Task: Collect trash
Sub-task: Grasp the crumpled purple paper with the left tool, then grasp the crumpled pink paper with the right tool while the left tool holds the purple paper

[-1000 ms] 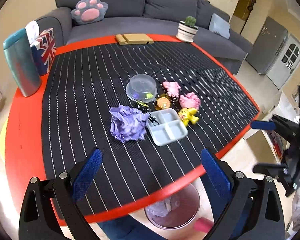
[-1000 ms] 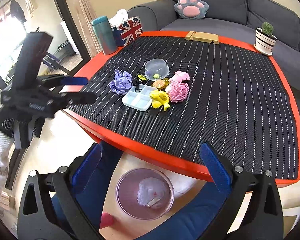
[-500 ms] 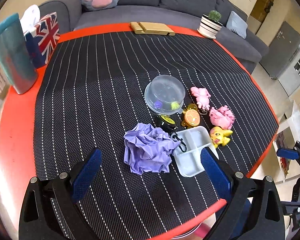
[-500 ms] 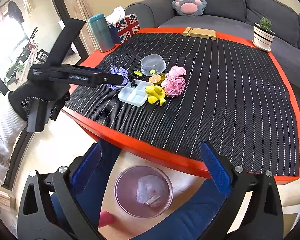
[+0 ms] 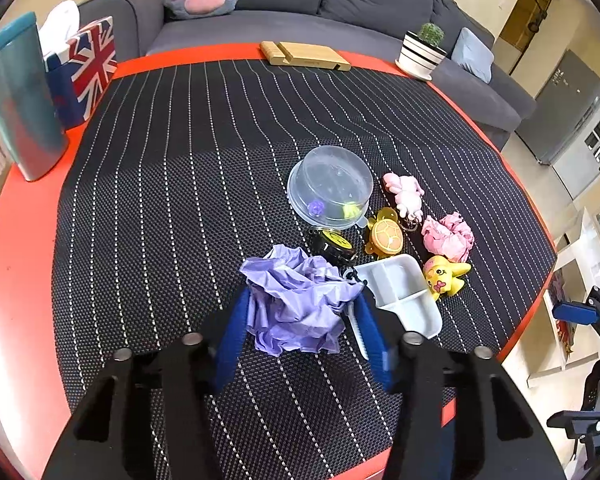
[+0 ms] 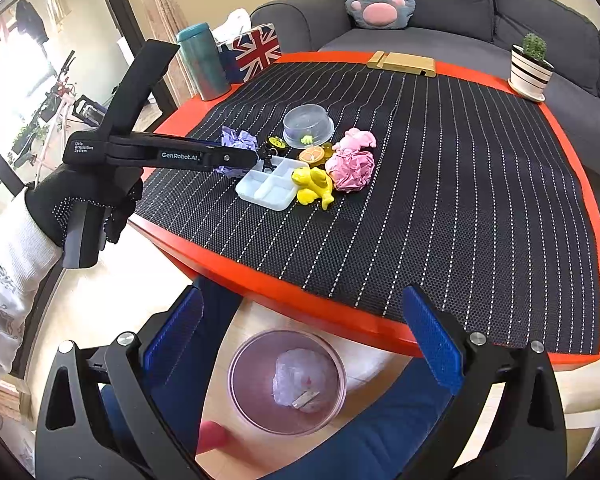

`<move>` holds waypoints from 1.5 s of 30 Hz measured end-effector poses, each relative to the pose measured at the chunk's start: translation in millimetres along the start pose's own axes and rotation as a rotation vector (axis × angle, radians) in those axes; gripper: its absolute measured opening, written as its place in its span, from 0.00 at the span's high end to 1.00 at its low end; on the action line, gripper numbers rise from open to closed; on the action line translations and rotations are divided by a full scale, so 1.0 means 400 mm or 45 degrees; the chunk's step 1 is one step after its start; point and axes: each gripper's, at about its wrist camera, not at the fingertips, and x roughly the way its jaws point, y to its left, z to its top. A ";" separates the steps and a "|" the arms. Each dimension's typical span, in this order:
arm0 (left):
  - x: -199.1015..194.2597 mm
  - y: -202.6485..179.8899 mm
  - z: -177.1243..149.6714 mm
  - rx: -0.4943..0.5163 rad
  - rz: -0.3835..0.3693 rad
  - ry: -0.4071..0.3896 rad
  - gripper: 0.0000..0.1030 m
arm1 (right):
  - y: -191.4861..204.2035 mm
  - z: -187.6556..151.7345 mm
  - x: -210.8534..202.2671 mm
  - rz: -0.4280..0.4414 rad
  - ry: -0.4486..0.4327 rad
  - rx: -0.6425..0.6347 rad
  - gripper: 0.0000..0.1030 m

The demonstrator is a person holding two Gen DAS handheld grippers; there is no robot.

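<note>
A crumpled purple paper ball (image 5: 296, 304) lies on the striped black mat, beside a white divided tray (image 5: 404, 300). My left gripper (image 5: 300, 308) has its blue pads on both sides of the purple ball and is closed against it; it also shows in the right wrist view (image 6: 236, 160). A crumpled pink paper ball (image 5: 448, 236) lies to the right, also seen in the right wrist view (image 6: 350, 168). My right gripper (image 6: 304, 344) is open and empty, held off the table's front edge above a pink trash bin (image 6: 286, 380) on the floor.
A clear upturned bowl (image 5: 330, 188), orange turtle toy (image 5: 384, 234), pink toy (image 5: 404, 192), yellow toy (image 5: 444, 276) and black tape measure (image 5: 332, 244) crowd the tray. A teal tumbler (image 5: 20, 96), flag tissue box (image 5: 84, 68), wooden stand (image 5: 304, 54) and potted cactus (image 5: 422, 50) stand along the far edge.
My left gripper has moved forward over the table to the purple paper ball and closed its jaws onto it. The right gripper has stayed above the bin.
</note>
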 end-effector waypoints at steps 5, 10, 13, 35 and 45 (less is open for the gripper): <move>-0.009 -0.006 0.001 0.023 0.001 -0.020 0.61 | 0.000 0.011 0.002 -0.010 -0.001 -0.011 0.05; -0.030 -0.013 -0.004 0.040 -0.001 -0.048 0.61 | -0.004 0.036 0.008 -0.030 -0.004 -0.021 0.05; -0.049 -0.019 -0.003 0.048 -0.002 -0.069 0.62 | -0.012 0.061 0.010 -0.028 -0.009 -0.006 0.05; -0.123 -0.010 -0.015 0.062 0.006 -0.134 0.62 | -0.097 0.317 0.224 -0.093 0.339 0.231 0.04; -0.119 0.001 -0.025 0.049 -0.001 -0.133 0.62 | -0.131 0.298 0.284 -0.064 0.414 0.352 0.25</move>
